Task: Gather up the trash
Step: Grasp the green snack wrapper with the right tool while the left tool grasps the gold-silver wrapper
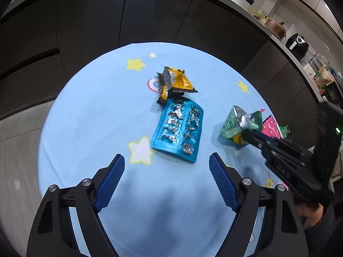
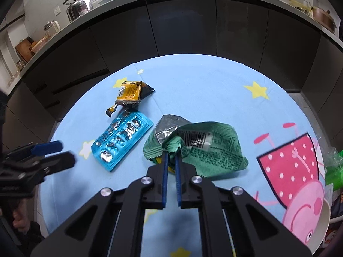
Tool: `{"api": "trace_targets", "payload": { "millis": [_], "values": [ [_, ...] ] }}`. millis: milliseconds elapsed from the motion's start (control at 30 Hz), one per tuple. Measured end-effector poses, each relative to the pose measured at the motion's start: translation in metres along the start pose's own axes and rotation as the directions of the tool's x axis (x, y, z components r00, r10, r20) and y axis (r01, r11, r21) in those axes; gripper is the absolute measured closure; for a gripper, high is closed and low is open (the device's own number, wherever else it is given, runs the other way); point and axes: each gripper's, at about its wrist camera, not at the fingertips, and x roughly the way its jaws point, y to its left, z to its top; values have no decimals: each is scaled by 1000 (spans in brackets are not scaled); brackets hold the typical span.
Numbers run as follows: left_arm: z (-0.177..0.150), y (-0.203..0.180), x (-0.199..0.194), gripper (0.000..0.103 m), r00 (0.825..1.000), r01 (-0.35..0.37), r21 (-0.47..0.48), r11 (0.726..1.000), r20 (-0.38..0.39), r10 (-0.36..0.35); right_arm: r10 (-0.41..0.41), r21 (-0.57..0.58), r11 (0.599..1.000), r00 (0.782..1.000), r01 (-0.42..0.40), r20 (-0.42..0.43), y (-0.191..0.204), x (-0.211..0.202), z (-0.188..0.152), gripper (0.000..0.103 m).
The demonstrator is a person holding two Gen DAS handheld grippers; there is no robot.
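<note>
Green wrapper gripped above the desk

The green wrapper [image 2: 199, 147] is pinched by the right tongs [image 2: 171, 156]; the left tongs [image 1: 167, 165] are spread wide, empty, near the blue blister pack [image 1: 179, 129].

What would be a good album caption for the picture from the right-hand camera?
Right gripper pinches a green snack wrapper on a star-print tablecloth, beside a blue blister pack and yellow wrapper.

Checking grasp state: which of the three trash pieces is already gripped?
The green wrapper, pinched at its torn edge by the right gripper. The yellow wrapper and blue blister pack lie untouched.
</note>
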Motion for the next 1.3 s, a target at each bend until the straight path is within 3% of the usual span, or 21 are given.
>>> {"api": "trace_targets", "payload": {
  "millis": [167,400,467,500,700,733,1033,1267,1300],
  "values": [
    [17,-14,27,25,999,-18,43,999,-31,20,8,13,1000,1000,-8,8,-2,-19,-16,95],
    [24,-28,55,28,994,-94,94,991,-51,99,-11,47,999,1000,10,17,-13,-36,-32,95],
    [23,-28,61,44,991,-112,109,988,-63,120,-11,62,998,1000,10,24,-17,-42,-35,95],
    [22,-29,61,46,990,-123,118,985,-57,131,-11,66,998,1000,9,27,-18,-44,-35,95],
    [12,-24,39,80,998,-21,66,998,-55,25,-1,76,997,999,-3,46,-20,-55,-41,94],
    [9,-22,36,95,998,-19,58,998,-58,22,2,75,997,999,-5,45,-19,-55,-43,94],
    [-28,-18,18,93,997,1,16,1000,-76,0,12,84,996,999,-15,38,-22,-60,-55,94],
    [12,-16,4,38,999,-32,-3,1000,17,32,10,94,995,999,-15,49,-25,-67,-58,94],
    [20,-17,3,37,998,-48,2,999,36,48,11,95,995,999,-16,49,-25,-67,-58,94]
  ]
}}
